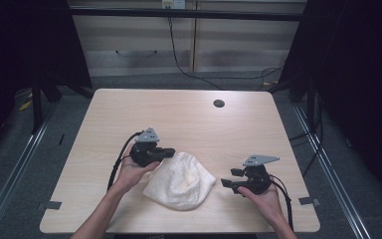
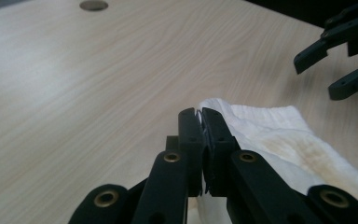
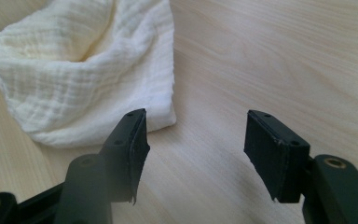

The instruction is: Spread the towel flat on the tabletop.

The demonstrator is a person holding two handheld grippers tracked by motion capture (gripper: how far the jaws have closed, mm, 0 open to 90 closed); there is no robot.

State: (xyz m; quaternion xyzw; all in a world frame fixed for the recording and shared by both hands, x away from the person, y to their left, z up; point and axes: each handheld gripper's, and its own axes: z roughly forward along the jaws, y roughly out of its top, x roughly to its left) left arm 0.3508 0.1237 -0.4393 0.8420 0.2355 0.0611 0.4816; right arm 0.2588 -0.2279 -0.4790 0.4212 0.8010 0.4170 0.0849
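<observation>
A crumpled white cloth (image 1: 180, 180) with a faint yellow stain lies on the near middle of the wooden table (image 1: 179, 119). My left gripper (image 1: 170, 154) is at the cloth's upper left corner, jaws shut on its edge; in the left gripper view a thin fold of cloth (image 2: 270, 135) shows pinched in the left gripper (image 2: 200, 114). My right gripper (image 1: 227, 178) stands open just right of the cloth, a little apart from it. In the right gripper view the cloth (image 3: 84, 65) lies beyond the right gripper (image 3: 196, 135), whose jaws have bare table between them.
A round cable hole (image 1: 219, 103) sits at the table's far right. Cables trail from both grippers toward the near edge. Dark frame posts and floor rails flank the table.
</observation>
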